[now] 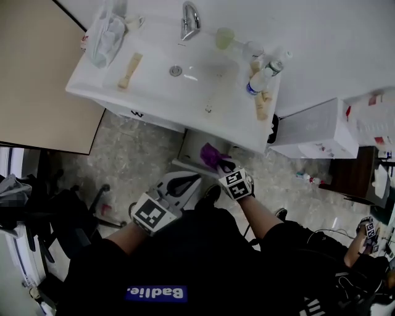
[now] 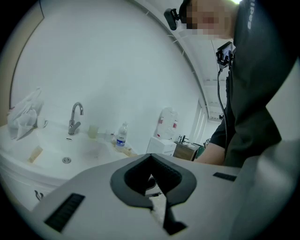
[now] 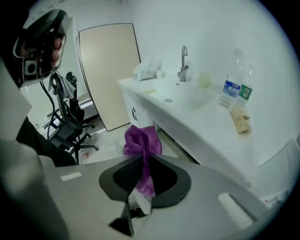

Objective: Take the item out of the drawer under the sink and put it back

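A crumpled purple cloth [image 1: 212, 154] [image 3: 140, 143] hangs just in front of the white vanity, over the pulled-out drawer [image 1: 185, 162] under the sink [image 1: 185, 74]. My right gripper [image 1: 227, 168] [image 3: 143, 185] is shut on the cloth's lower end, and the bunched top sticks up past the jaws. My left gripper [image 1: 185, 180] [image 2: 152, 187] hovers beside it to the left, a little lower and apart from the drawer. Its jaws are shut with nothing between them. The drawer's inside is hidden by the cloth and the grippers.
On the vanity top stand a faucet [image 1: 190, 18], a plastic bag [image 1: 105, 37], a cup and several bottles [image 1: 259, 80]. A white box [image 1: 315, 129] sits on the floor to the right. A beige door [image 1: 43, 74] and a black office chair [image 1: 74, 210] are at the left.
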`<move>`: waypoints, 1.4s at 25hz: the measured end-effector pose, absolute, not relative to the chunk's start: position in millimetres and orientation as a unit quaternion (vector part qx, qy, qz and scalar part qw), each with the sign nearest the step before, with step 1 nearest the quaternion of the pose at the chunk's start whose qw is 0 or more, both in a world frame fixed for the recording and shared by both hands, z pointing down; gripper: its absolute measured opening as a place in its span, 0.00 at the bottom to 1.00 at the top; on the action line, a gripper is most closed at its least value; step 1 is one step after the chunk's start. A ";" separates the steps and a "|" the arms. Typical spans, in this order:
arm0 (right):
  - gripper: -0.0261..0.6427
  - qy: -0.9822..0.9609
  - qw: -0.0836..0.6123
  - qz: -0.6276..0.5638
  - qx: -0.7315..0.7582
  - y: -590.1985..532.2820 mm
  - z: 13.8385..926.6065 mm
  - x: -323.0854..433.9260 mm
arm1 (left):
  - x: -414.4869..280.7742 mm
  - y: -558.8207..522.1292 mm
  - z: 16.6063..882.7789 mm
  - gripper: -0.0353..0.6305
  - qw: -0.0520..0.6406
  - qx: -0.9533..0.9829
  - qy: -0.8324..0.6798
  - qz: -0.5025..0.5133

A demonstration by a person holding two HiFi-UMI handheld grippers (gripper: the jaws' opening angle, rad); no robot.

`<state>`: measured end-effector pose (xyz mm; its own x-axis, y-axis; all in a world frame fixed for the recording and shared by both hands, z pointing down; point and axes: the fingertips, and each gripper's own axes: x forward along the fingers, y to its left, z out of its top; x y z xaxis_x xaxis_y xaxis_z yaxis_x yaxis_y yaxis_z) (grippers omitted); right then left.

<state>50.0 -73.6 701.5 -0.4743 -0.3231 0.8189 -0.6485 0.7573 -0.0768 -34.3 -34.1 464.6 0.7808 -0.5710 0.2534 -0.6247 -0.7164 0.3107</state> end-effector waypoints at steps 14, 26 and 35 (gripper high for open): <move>0.11 -0.890 0.234 0.203 0.334 -66.7 532.5 52.1 | -9.6 -52.3 430.6 0.06 0.157 0.935 -0.312 0.066; 0.11 -0.896 0.129 0.211 0.368 -50.0 455.1 81.9 | 18.5 -46.2 415.6 0.06 0.146 0.948 -0.276 0.062; 0.11 -0.901 0.093 0.205 0.370 -33.6 435.4 88.7 | 31.9 -38.6 420.2 0.06 0.154 0.951 -0.259 0.063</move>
